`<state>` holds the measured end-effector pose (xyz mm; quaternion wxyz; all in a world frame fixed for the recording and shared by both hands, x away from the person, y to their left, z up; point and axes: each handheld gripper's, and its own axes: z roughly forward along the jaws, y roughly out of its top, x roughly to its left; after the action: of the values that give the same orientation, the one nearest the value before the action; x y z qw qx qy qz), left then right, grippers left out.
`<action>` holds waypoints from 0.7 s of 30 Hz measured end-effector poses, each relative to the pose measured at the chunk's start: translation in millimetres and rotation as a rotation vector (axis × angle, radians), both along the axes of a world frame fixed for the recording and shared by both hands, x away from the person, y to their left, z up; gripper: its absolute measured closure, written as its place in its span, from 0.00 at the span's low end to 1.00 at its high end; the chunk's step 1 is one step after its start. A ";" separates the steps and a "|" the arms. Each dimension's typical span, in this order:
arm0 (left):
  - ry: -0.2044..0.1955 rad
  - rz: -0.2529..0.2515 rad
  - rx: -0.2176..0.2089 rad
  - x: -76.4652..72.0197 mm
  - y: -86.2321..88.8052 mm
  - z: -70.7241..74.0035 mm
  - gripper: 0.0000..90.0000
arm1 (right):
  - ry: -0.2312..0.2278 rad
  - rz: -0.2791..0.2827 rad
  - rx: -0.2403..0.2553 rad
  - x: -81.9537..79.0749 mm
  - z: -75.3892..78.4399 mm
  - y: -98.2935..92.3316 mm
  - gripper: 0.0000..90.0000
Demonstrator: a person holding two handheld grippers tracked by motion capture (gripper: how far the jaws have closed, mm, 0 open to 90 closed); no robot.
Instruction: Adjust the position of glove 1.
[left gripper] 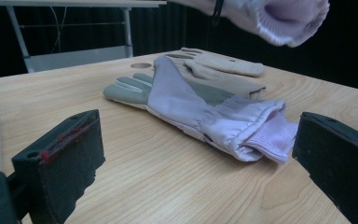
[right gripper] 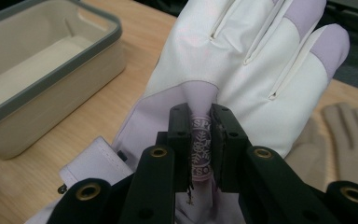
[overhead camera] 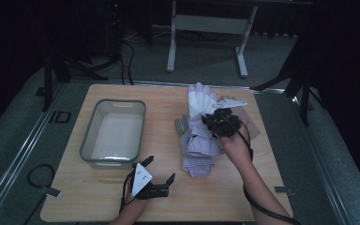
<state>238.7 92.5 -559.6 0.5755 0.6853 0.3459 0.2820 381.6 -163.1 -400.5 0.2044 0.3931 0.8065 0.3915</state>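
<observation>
Broadly, a wooden table (overhead camera: pixel 89 197) carries everything. Left half: a grey-rimmed tub (overhead camera: pixel 114 133), pale inside, with nothing seen in it. Right of it, well apart, a heap of gloves: a lilac-and-white glove (left gripper: pixel 200 114) lies flat, cuff toward the person, with a grey glove (left gripper: pixel 128 89) under it and a tan glove (left gripper: pixel 223 67) beyond.

Right gripper (right gripper: pixel 200 140): jaws clamped together on a pinch of fabric of a second white-and-lilac glove (right gripper: pixel 242 51), held above the heap, its fingers pointing away from the person; a printed label sits between the pads. In the high view this raised glove (overhead camera: pixel 201 101) hangs over the far end of the heap.

Left gripper (overhead camera: pixel 159 174): near the table's front edge, just beside the tub's near end, jaws wide apart, nothing between them.
</observation>
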 end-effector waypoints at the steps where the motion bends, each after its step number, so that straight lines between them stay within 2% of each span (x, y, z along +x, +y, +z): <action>1: 0.001 0.000 0.001 0.0 0.0 0.0 0.02 | 0.006 0.004 -0.007 1.0 -3.3 3.0 0.88; 3: 0.002 0.000 -0.003 0.1 0.1 0.0 0.02 | 0.015 0.010 -0.020 3.0 -10.2 7.3 0.88; 7: 0.003 0.000 -0.005 0.3 0.3 -0.1 0.02 | 0.061 0.019 -0.050 7.9 -30.0 13.2 0.88; 8: 0.003 0.000 -0.005 0.3 0.3 -0.1 0.02 | 0.061 0.019 -0.050 7.9 -30.0 13.2 0.88; 9: 0.004 0.000 -0.005 0.3 0.5 0.0 0.02 | 0.088 0.027 -0.068 9.3 -41.1 15.1 0.88; 12: 0.004 0.001 -0.006 0.4 0.4 0.0 0.02 | 0.125 0.035 -0.089 8.7 -51.9 16.7 0.88; 15: 0.004 0.000 -0.004 0.2 0.3 0.0 0.02 | 0.137 0.038 -0.119 8.7 -63.7 18.5 0.88; 18: 0.004 0.001 -0.004 0.3 0.3 0.0 0.02 | 0.153 0.034 -0.117 10.1 -71.6 17.9 0.88; 21: 0.004 0.002 -0.004 0.4 0.4 0.0 0.02 | 0.167 0.033 -0.090 11.6 -82.5 17.6 0.88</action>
<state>239.1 92.9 -559.6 0.5759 0.6846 0.3482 0.2802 393.2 -145.4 -483.0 0.1472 0.4013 0.8440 0.3239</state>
